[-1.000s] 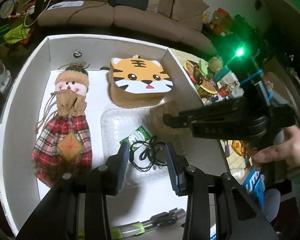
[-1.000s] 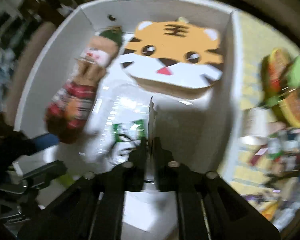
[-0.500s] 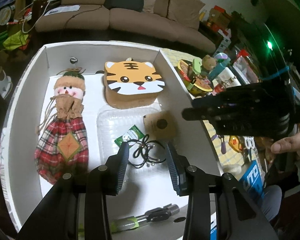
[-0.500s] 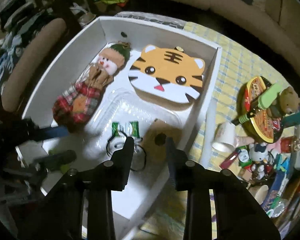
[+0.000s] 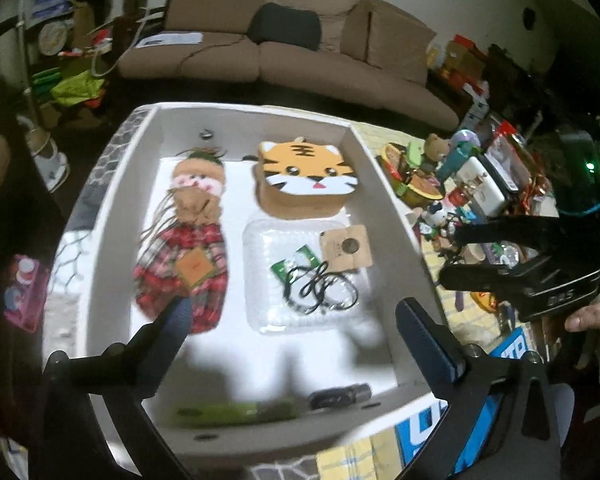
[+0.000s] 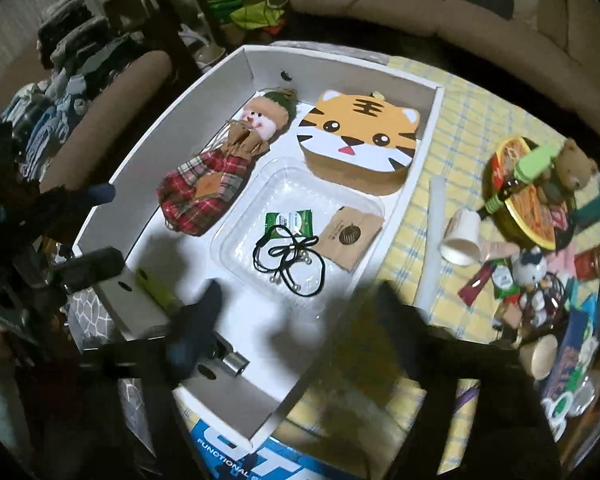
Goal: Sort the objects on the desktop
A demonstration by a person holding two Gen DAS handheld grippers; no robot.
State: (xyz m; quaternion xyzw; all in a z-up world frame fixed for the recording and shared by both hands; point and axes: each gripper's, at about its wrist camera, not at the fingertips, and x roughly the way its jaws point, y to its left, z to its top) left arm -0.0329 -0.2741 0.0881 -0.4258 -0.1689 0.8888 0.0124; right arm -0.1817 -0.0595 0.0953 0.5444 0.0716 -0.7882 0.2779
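A white box (image 5: 384, 168) (image 6: 340, 64) holds a snowman doll (image 5: 188, 236) (image 6: 220, 160), a tiger-face box (image 5: 306, 176) (image 6: 360, 136) and a clear plastic tray (image 5: 268, 320) (image 6: 240, 236). In the tray lie a brown card (image 5: 346, 248) (image 6: 348, 236), a green packet (image 5: 292, 264) (image 6: 288, 222) and black cords (image 5: 320, 288) (image 6: 290, 260). A green pen (image 5: 236, 410) lies at the box's near end. My left gripper (image 5: 296, 328) is open and empty above the near end. My right gripper (image 6: 296, 312) is open and empty above the box's near right corner; it also shows in the left wrist view (image 5: 460, 256).
To the right of the box a yellow checked cloth (image 6: 472, 120) carries a heap of small toys (image 6: 532, 272), a paper cup (image 6: 462, 232), a noodle bowl (image 6: 528, 196) and a white tube (image 6: 434, 232). A blue carton (image 6: 260, 460) lies under the box. A sofa (image 5: 280, 52) stands behind.
The brown card, held in my right gripper a second ago, now lies in the tray. Both grippers have opened wide and pulled back and up from the box.
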